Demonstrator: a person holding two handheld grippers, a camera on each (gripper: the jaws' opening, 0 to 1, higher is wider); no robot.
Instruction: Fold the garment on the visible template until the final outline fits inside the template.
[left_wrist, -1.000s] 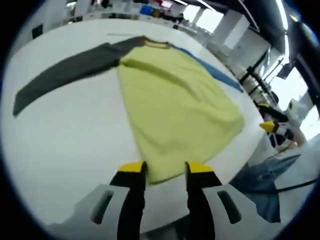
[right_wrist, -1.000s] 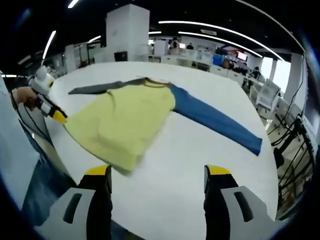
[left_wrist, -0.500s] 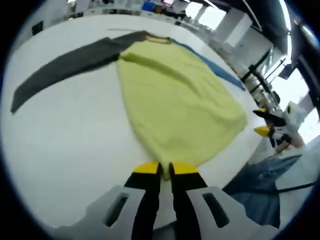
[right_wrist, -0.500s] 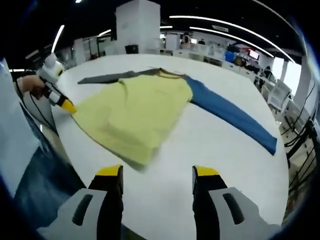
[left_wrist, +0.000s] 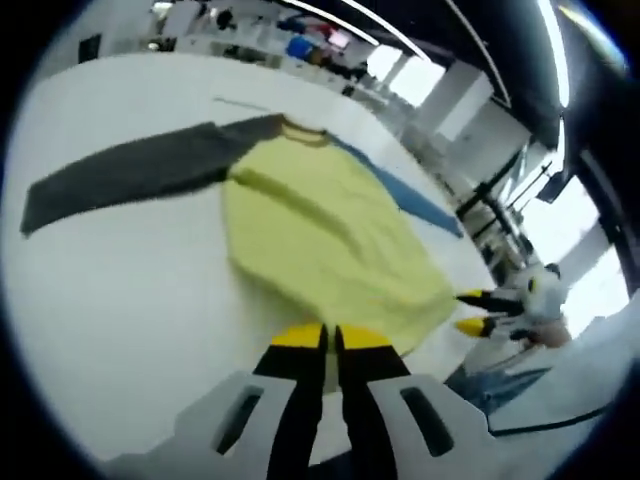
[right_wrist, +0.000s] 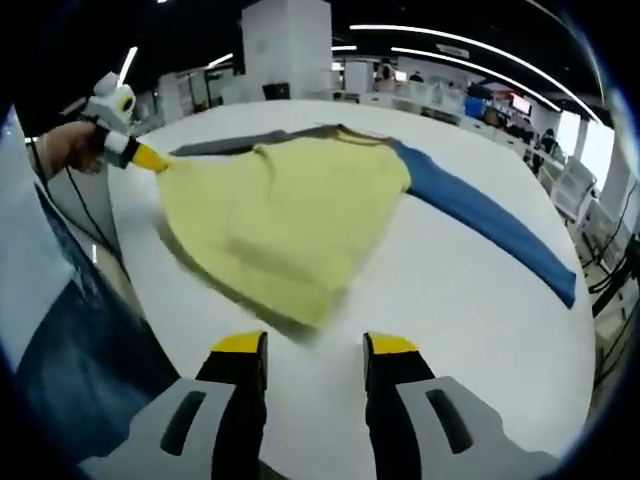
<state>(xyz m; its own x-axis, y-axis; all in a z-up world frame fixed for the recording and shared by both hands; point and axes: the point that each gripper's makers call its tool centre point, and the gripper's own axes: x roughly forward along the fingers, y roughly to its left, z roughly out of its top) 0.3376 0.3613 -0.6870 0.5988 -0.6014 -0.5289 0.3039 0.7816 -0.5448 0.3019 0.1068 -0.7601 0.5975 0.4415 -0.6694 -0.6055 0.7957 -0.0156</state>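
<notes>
Since a second ago my left hand-held gripper (left_wrist: 324, 337) has clenched on the hem corner of the yellow raglan shirt (left_wrist: 325, 235) and raised it off the white desk (left_wrist: 110, 290), while my right hand-held gripper (right_wrist: 304, 345) has narrowed its gap yet remains released, hovering just short of the other hem corner. The shirt lies spread mid-desk, gray sleeve (left_wrist: 125, 172) to one side and blue sleeve (right_wrist: 490, 215) to the other. I can make out no template outline, and the pinched fabric is hidden between the left jaws.
</notes>
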